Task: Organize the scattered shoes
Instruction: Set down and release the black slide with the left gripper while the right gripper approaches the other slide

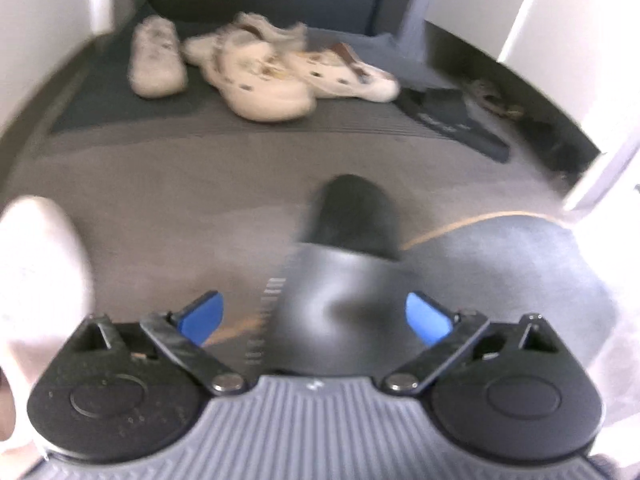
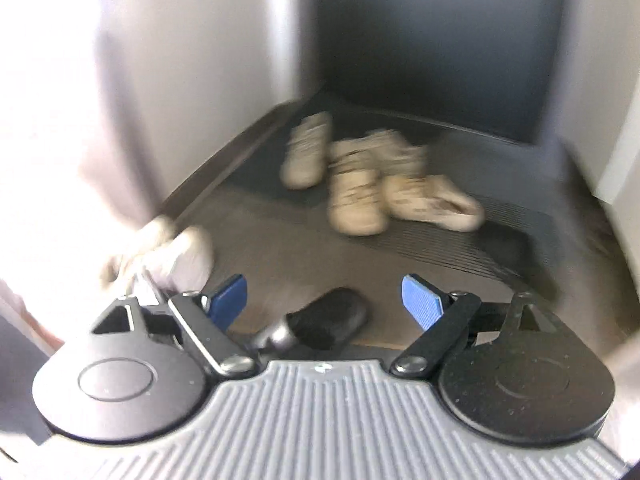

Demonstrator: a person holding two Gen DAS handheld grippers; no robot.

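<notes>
- The slide [image 1: 344, 264], a black slip-on, lies on the grey floor [image 1: 168, 200] between the left gripper [image 1: 316, 316]'s blue pads [image 1: 204, 314]. The jaws stand wide and neither pad touches it, so by my reading it is not held.
- Its long axis runs from 6 toward 12 o'clock in the left view, the rounded toe at the 12 end, pointing at the pile. The strap crosses it near the jaws.
- That heading lines it up with the gripper's reach, likely why the tongs come at it from the heel end: closing would pinch the strap or the sides across the narrow width.
- The right gripper [image 2: 324, 300] is open too, with nothing between its pads. The slide [image 2: 332, 320] shows low in its view at about 6 o'clock, toe toward 2.
- The pile [image 1: 264, 68] of cream shoes sits on a dark mat [image 1: 104, 96] at 12 o'clock, in front of a dark door. A clog [image 1: 264, 84] lies toe toward 5 or 6; a second one [image 1: 348, 76] crosses behind it, its long axis from 9 to 3. They overlap, so they are not yet paired.
- A sneaker [image 1: 158, 58] stands apart at 11 o'clock, its axis 12 to 6.
- A pale shoe [image 2: 176, 256] lies at 9 o'clock in the right view, too blurred to give its heading.
- A dark flat thing [image 1: 452, 120] lies at 2 o'clock; I cannot tell what it is.
</notes>
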